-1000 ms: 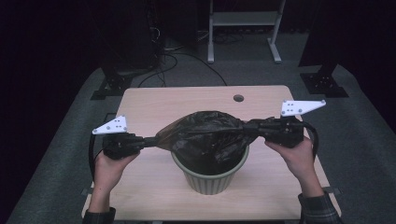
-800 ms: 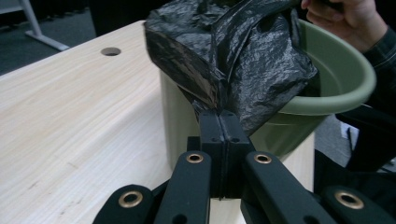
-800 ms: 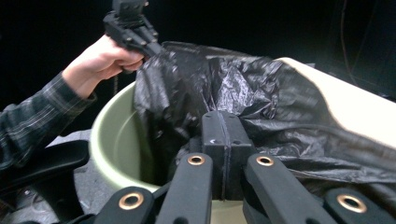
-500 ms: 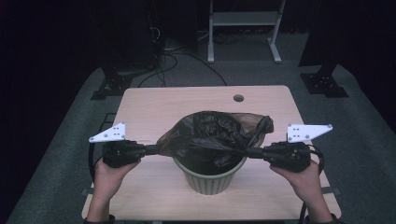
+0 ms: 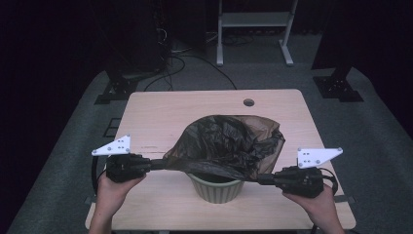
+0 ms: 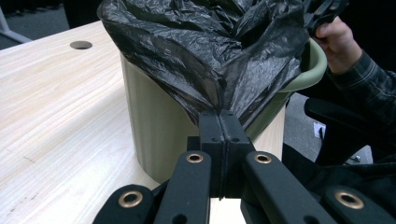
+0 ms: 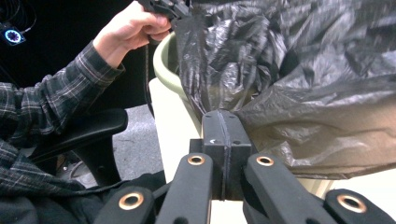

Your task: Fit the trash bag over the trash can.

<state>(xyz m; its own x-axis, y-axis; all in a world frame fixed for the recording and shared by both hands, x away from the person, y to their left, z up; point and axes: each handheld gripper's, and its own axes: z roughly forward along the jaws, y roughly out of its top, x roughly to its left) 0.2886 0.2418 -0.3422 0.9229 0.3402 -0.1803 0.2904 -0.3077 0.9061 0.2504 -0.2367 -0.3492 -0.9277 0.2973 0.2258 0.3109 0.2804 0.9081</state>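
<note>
A pale green bin [image 5: 217, 189] stands near the table's front edge. A black plastic bag [image 5: 226, 144] is stretched open above its mouth. My left gripper [image 5: 160, 164] is shut on the bag's left edge, left of the bin. On the other side my right gripper [image 5: 259, 179] is shut on the bag's right edge. In the left gripper view the jaws [image 6: 221, 122] pinch the bag [image 6: 210, 51] just in front of the bin's wall [image 6: 154, 121]. In the right gripper view the jaws [image 7: 221, 121] pinch the bag [image 7: 289, 70] beside the bin's rim [image 7: 164, 65].
The wooden table [image 5: 160, 117] has a round cable hole [image 5: 249, 103] at the back. A white metal stand [image 5: 253, 29] and cables lie on the grey floor behind. Black equipment feet sit at the table's far corners.
Both grippers have moved toward the person and lower, pulling the bag's near edge down over the bin's front; the bag's mouth has spread wider.
</note>
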